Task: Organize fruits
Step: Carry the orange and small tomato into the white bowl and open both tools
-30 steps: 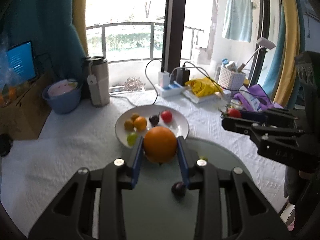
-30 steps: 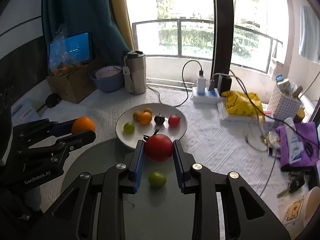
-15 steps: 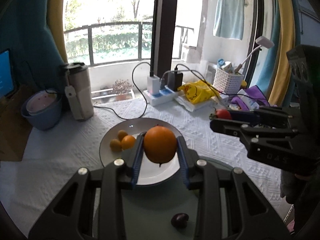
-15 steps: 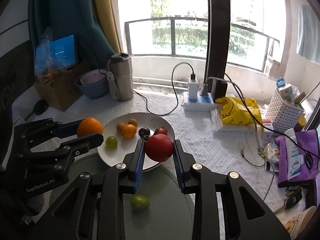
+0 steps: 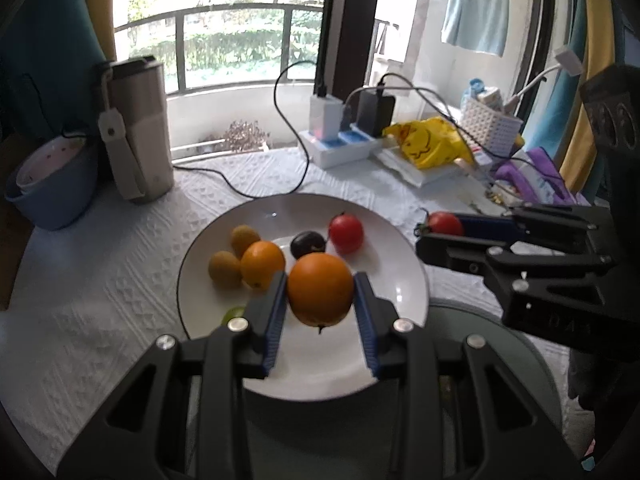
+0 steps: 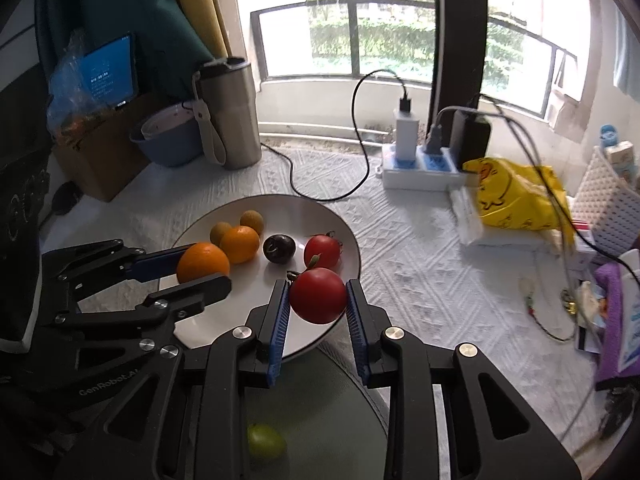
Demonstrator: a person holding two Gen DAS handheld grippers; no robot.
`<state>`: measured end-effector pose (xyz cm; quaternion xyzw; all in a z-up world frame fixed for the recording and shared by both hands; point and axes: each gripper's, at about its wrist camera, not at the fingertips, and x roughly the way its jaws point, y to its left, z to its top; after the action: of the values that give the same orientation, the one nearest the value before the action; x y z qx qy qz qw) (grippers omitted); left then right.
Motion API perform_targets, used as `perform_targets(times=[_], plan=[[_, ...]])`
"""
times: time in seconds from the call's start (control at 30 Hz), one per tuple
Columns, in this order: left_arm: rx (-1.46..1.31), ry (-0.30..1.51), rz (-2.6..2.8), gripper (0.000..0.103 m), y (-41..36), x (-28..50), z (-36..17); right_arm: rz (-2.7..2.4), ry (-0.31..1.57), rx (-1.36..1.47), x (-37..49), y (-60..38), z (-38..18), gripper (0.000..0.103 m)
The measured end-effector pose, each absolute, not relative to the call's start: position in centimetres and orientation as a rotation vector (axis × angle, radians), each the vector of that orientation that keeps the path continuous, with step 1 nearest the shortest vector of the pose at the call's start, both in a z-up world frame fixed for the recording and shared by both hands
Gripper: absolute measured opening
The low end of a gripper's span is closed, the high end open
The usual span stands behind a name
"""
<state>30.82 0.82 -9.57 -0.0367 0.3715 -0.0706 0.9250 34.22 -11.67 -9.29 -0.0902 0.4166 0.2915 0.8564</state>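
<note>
- My left gripper [image 5: 320, 304] has its jaws clamped on the orange [image 5: 320, 289], held above the white plate [image 5: 404, 276] for release.
- My right gripper [image 6: 318, 312] pinches the red tomato [image 6: 318, 295] beyond the plate's near rim, probably clear of it.

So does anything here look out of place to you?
One small green fruit lies alone on the dark green round surface, off the white plate where the other loose fruit sits. Nothing looks spilled or broken.
</note>
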Motion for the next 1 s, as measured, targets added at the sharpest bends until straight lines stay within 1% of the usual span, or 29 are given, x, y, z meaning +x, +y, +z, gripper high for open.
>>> perform_targets(times=[0.43,0.83,1.0], plan=[[-0.106,0.827,-0.118,0.035,2.7,34.0,-12.0,0.679,0.947,-0.222,37.3,-8.5,-12.5,0.030],[-0.157,0.818,-0.105,0.035,4.1,34.7,-11.9,0.675,0.954,-0.239,39.4,-7.1,-13.5,0.030],[-0.172,0.809,-0.096,0.036,4.4,34.5,-11.4,0.663,0.944,-0.232,39.2,-7.2,-13.0,0.030]])
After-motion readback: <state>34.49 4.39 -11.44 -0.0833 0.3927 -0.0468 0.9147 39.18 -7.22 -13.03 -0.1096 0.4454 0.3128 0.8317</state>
